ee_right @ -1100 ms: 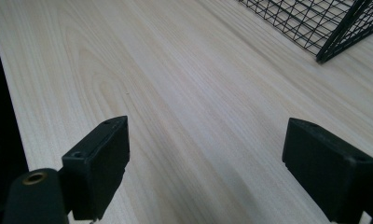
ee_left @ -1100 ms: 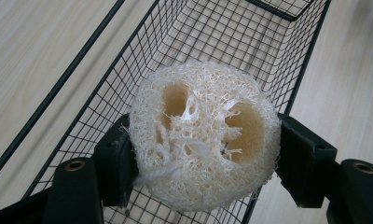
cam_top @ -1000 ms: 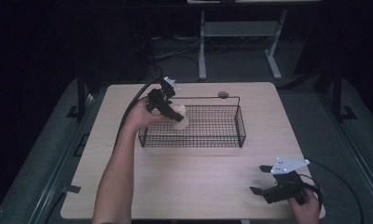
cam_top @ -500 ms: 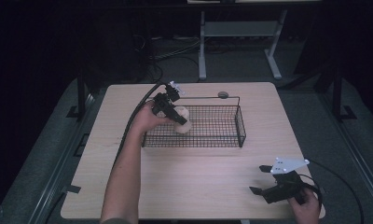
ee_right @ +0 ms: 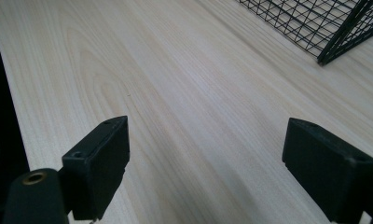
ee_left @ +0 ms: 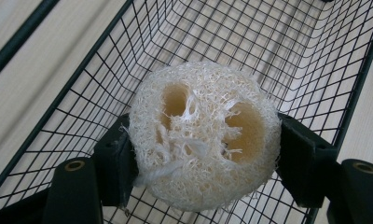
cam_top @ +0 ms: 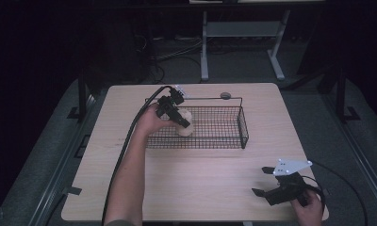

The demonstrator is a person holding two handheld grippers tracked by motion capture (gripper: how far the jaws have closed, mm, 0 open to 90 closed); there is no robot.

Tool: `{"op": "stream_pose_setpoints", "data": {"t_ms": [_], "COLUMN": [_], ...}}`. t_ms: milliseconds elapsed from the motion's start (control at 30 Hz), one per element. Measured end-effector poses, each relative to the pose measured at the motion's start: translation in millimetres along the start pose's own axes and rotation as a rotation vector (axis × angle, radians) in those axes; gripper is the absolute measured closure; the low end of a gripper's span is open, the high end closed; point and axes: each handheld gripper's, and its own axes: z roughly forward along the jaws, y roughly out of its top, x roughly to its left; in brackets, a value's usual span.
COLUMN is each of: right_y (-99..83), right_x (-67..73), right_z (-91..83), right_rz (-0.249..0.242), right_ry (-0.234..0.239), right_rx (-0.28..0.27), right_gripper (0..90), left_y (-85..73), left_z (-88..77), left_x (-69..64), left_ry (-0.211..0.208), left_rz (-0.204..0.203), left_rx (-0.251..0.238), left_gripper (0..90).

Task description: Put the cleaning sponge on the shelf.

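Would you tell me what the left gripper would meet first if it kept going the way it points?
Probably the wire basket's mesh floor: the left gripper, clamping the loofah, points down into it.

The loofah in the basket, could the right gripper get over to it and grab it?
Probably not right now. The loofah is clamped in the left gripper, inside the wire basket. The right gripper sits open, far off near the table's front corner.

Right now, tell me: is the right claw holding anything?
No: in the right gripper view the right claw stands with its jaws wide apart over the bare wooden table, nothing between them.
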Motion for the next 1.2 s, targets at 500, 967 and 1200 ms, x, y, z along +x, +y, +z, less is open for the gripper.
{"op": "stream_pose_setpoints", "data": {"t_ms": [500, 967, 1200], "right_y": [0.1, 0.7, 1.2], "right_x": [-0.1, -0.4, 0.3], "right_z": [0.2, 0.6, 0.5], "right_rz": [-0.001, -0.01, -0.008], "right_ry": [0.002, 0.0, 0.003], "right_rx": [-0.002, 0.002, -0.002], "right_gripper": [14.3, 14.2, 14.3], "left_y": [-7.6, -9.0, -9.2], "left_z": [14.5, 17.8, 11.4], "left_x": [3.3, 3.6, 2.7], "left_ry": [0.001, 0.011, 0.022], "left_rz": [-0.013, -0.017, -0.018], "left_rx": [0.036, 0.056, 0.047], "left_gripper": [29.8, 27.9, 25.2]}}
